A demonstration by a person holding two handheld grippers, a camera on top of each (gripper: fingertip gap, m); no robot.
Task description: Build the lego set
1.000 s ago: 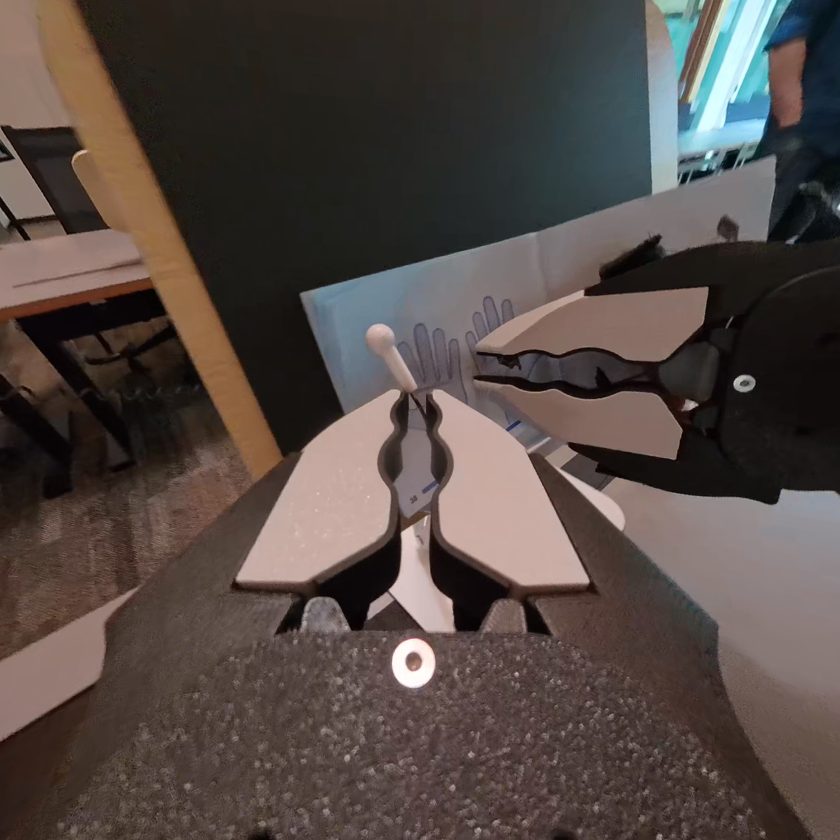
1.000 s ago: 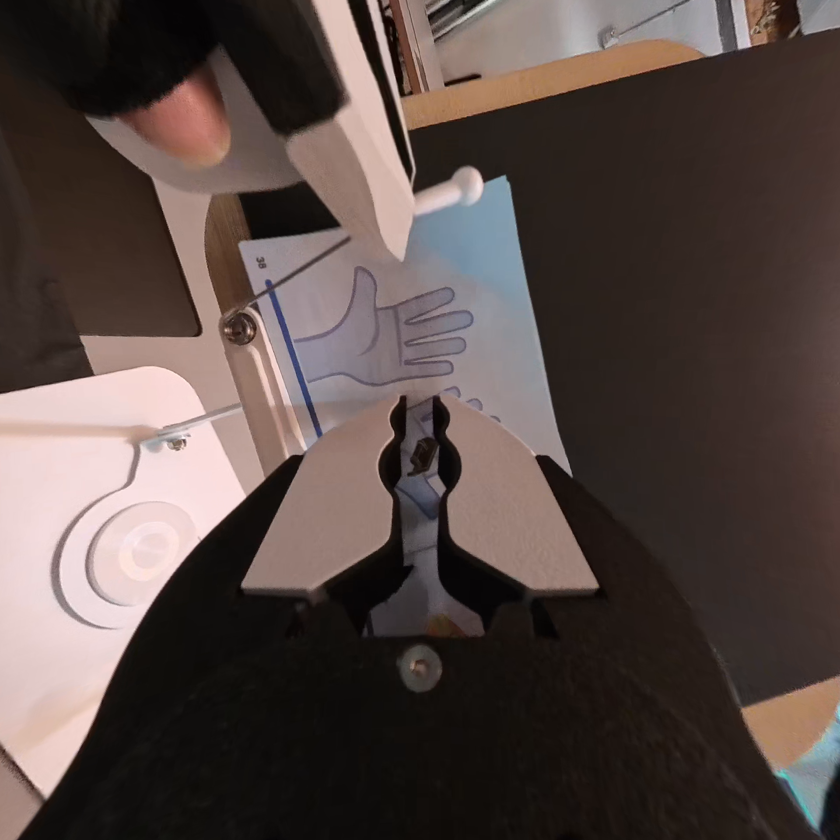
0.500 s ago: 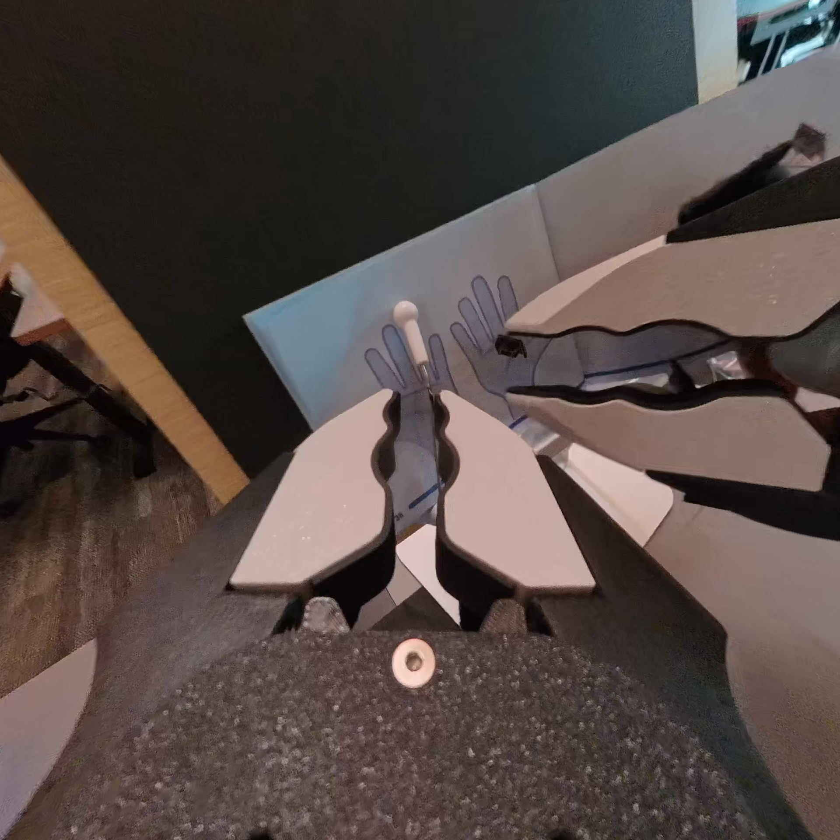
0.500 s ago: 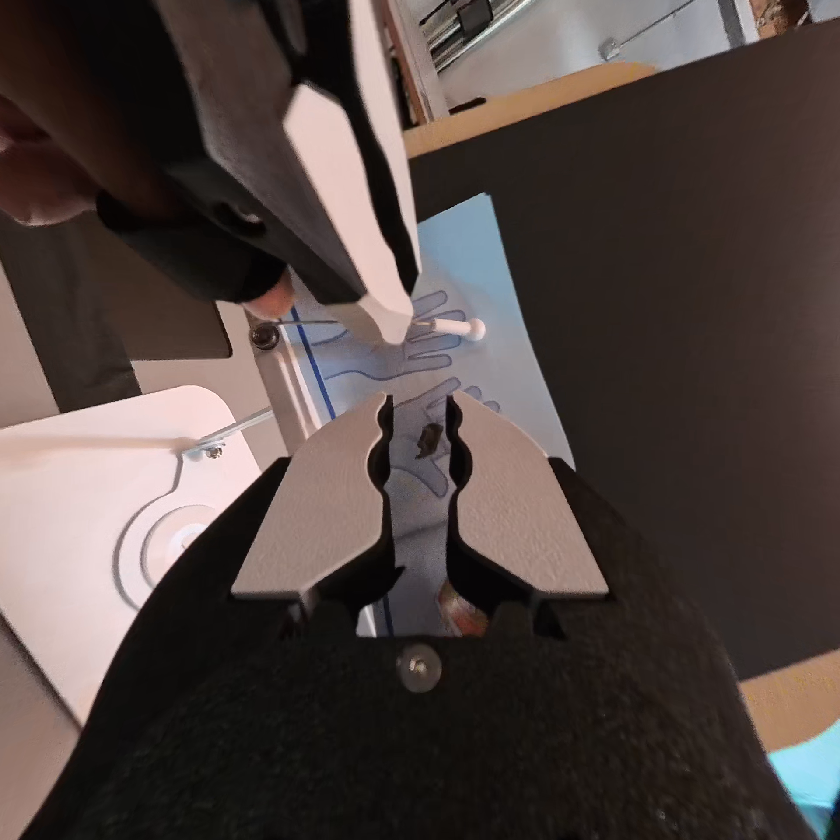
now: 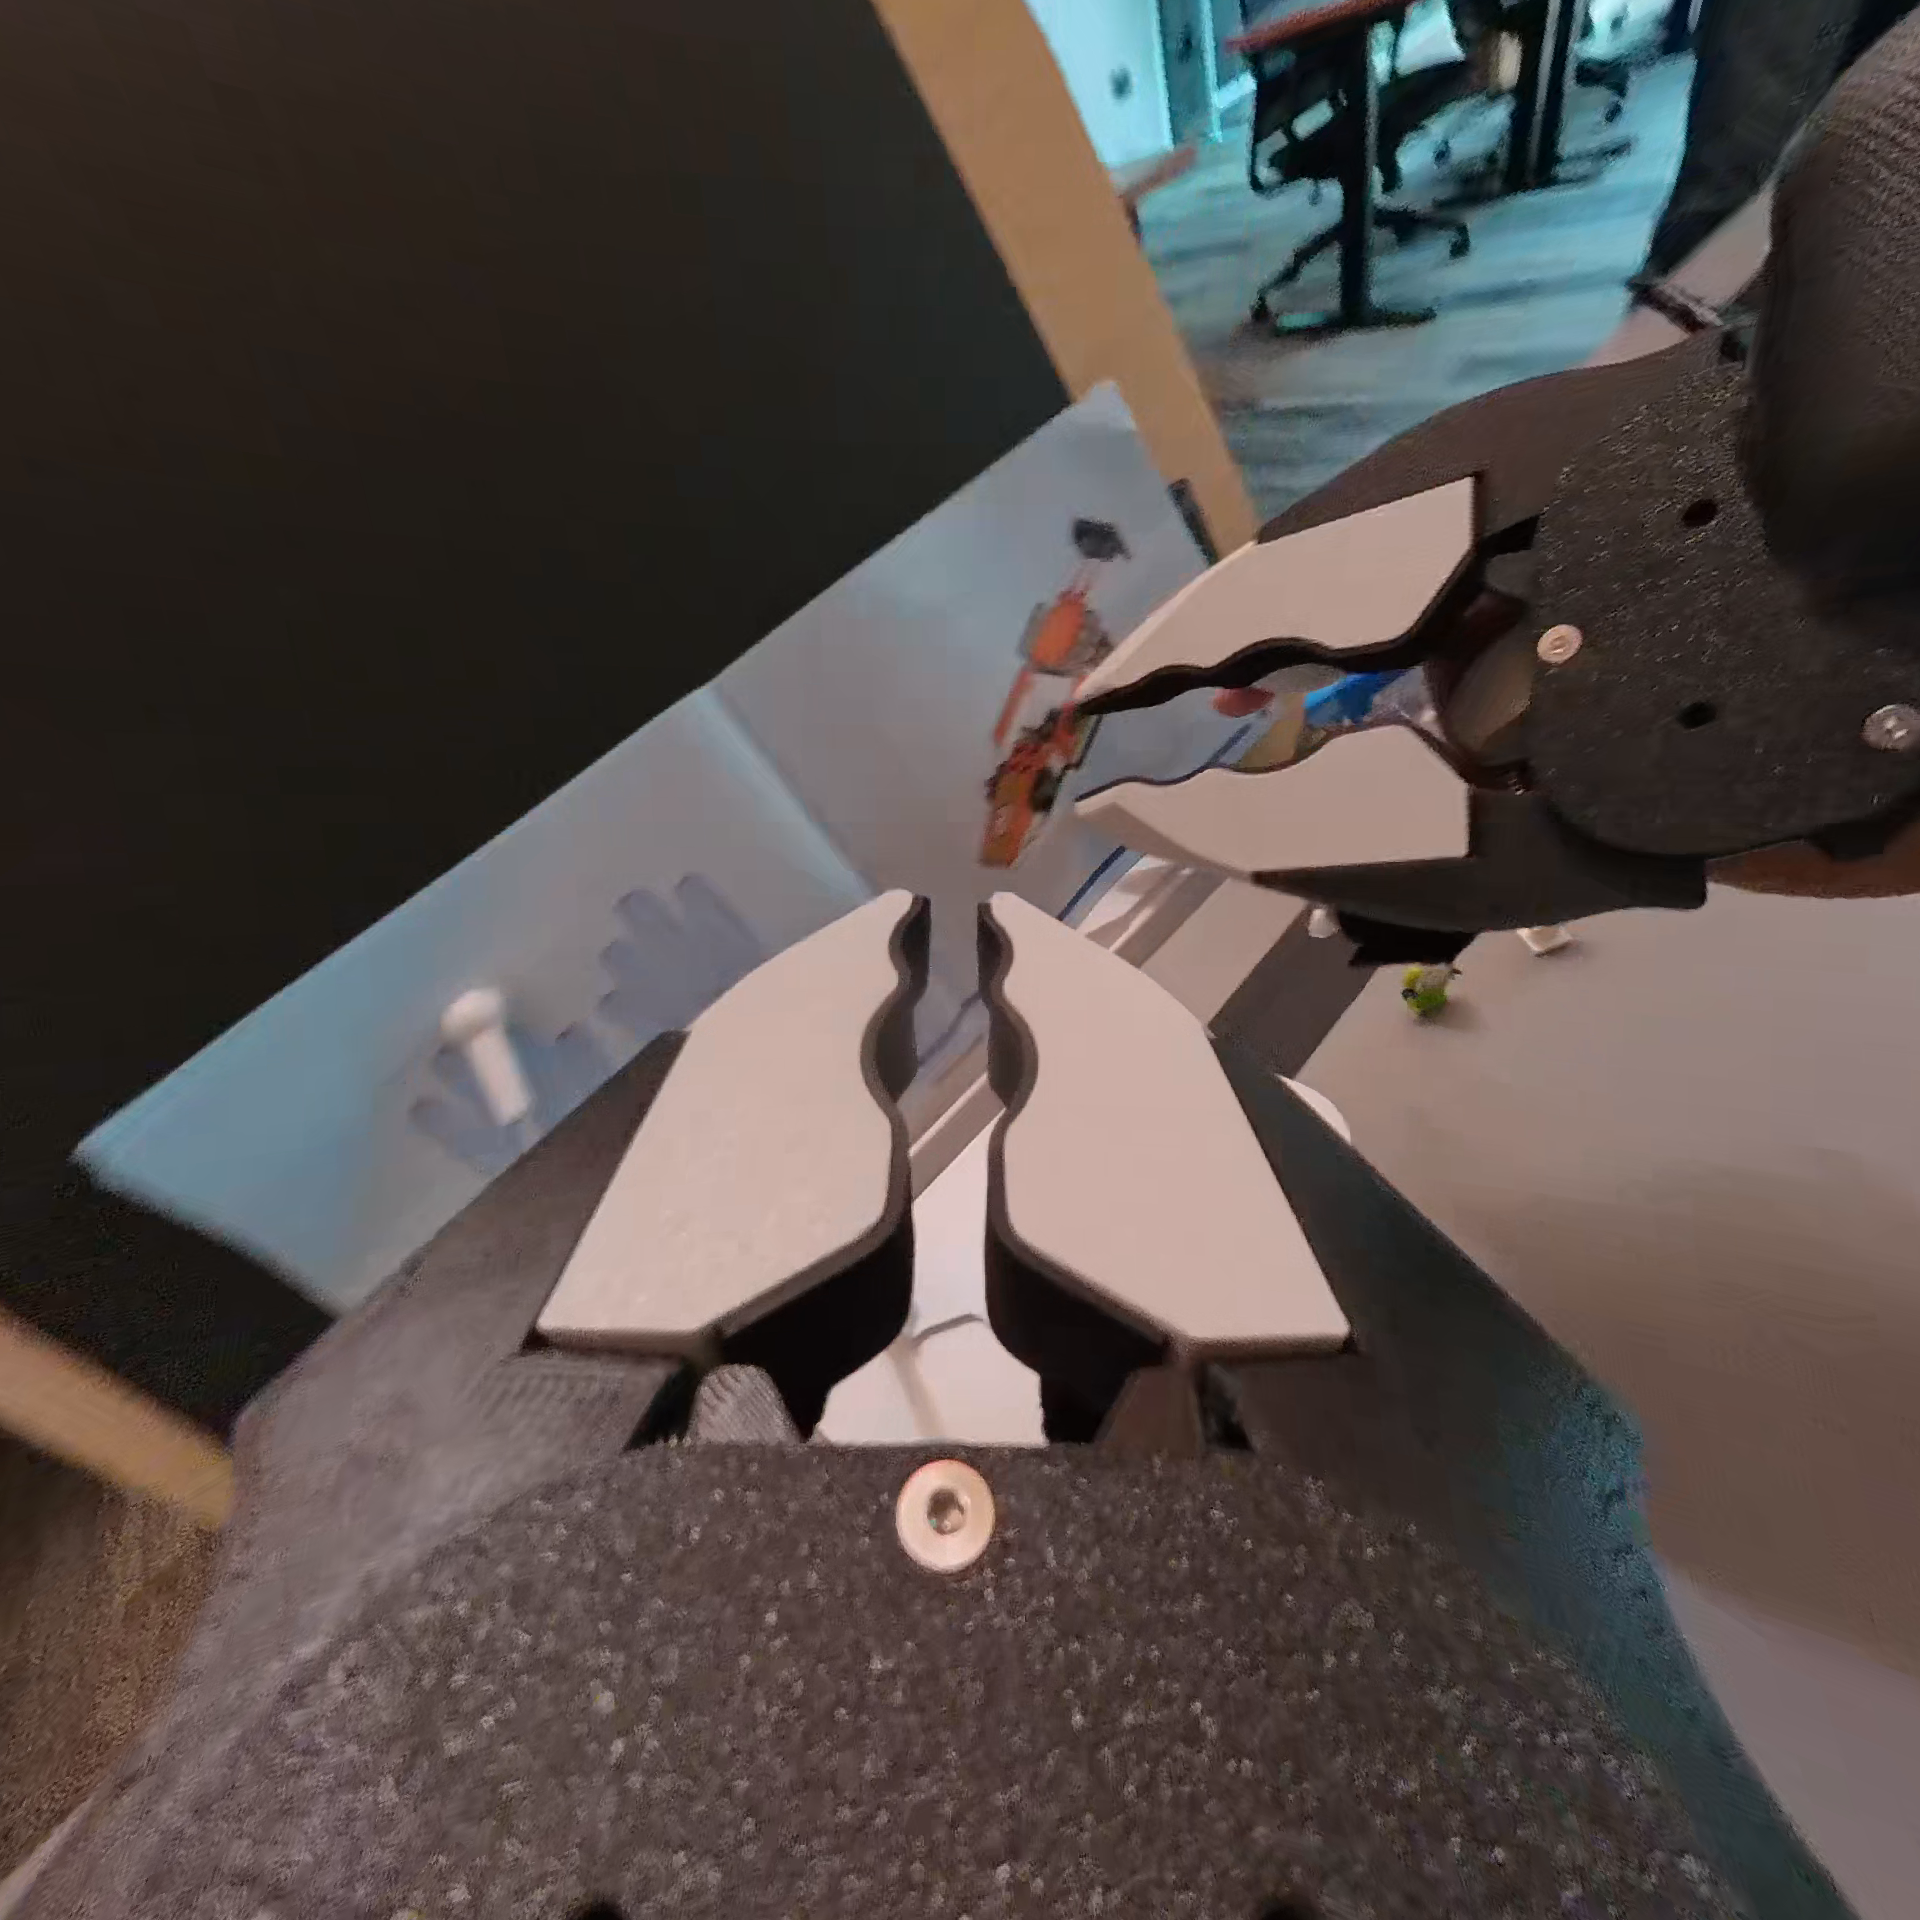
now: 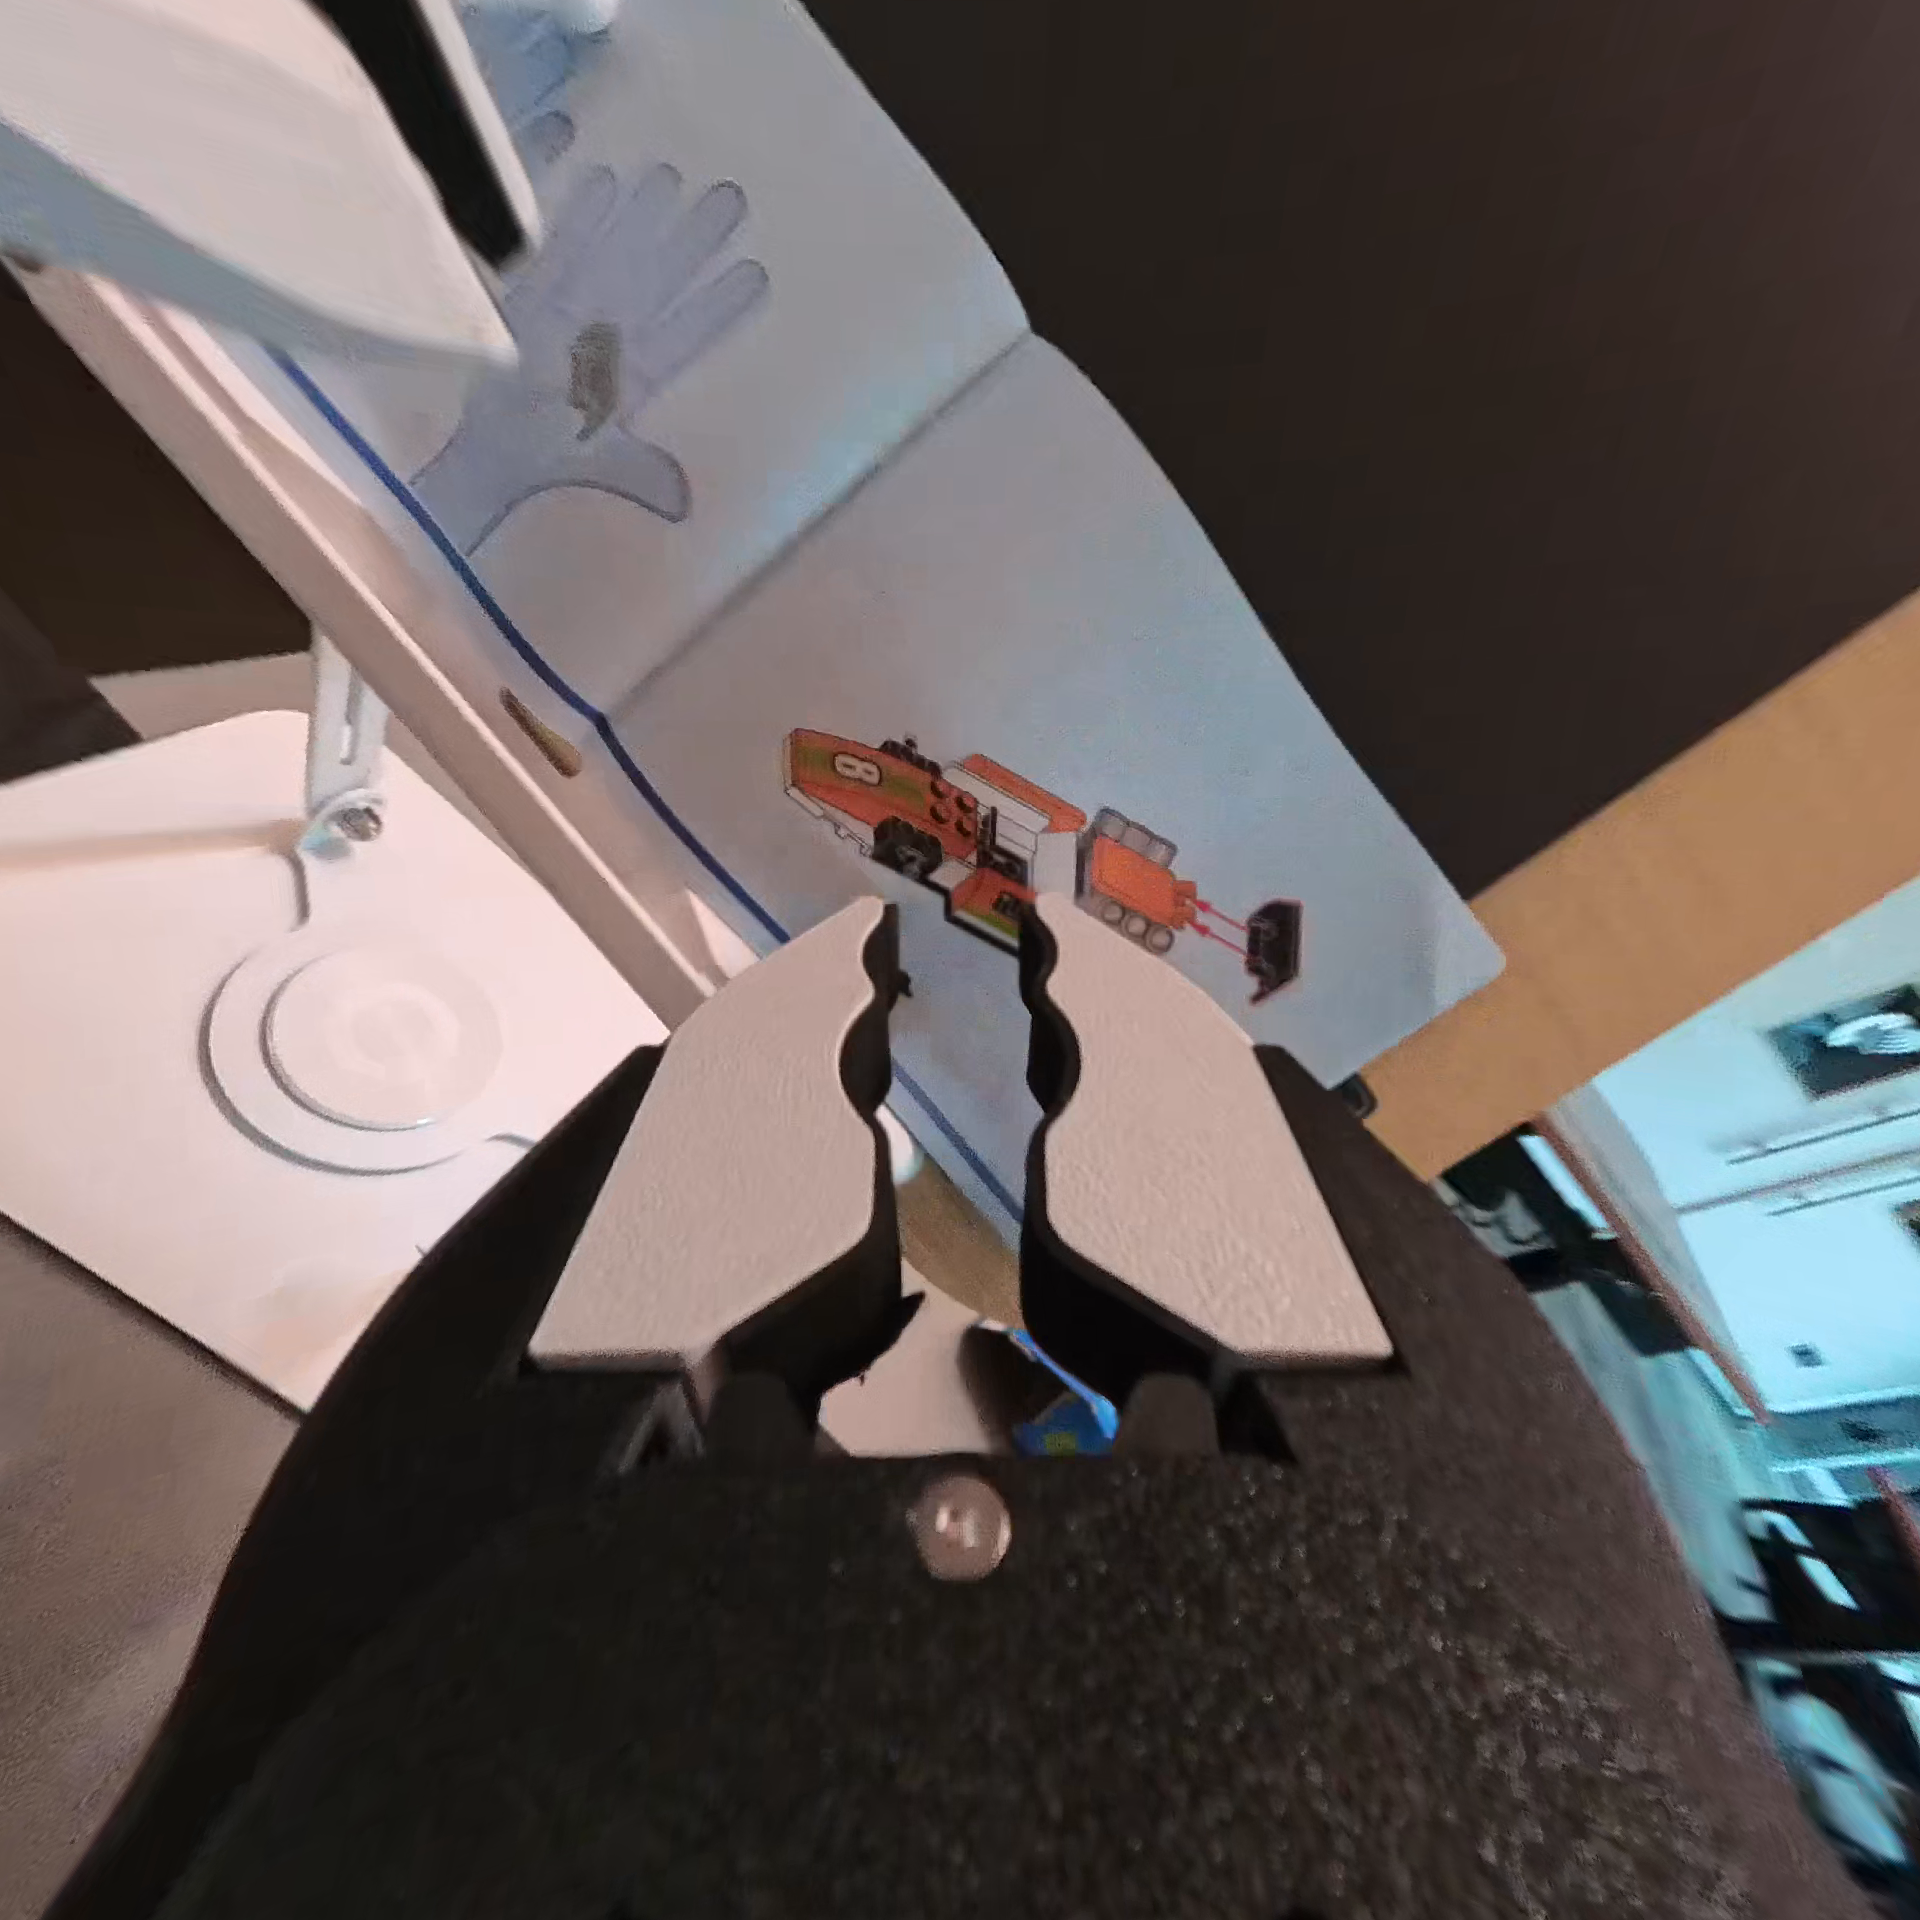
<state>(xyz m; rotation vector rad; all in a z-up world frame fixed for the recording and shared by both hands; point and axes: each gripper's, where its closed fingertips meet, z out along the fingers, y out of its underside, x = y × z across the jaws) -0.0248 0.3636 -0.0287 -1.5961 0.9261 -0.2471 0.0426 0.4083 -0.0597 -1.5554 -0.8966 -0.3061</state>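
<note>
Here the instruction booklet point(image 6: 1039, 582) stands propped on a white stand point(image 6: 156, 935) at the back of the worktop point(image 5: 1558, 1195), two pages showing. Judging by that, the step is reading: hold both cameras steady on the orange model drawing. Left tongs point(image 5: 948, 914) and right tongs point(image 6: 956, 920) are both apart, empty. One green piece point(image 5: 1429, 990) lies nearby.

Dark panel point(image 5: 436, 395) behind, tan wooden edge point(image 5: 1049, 208), grey tabletop point(image 5: 1621, 1195), office chairs point(image 5: 1340, 114) on carpet beyond
</note>
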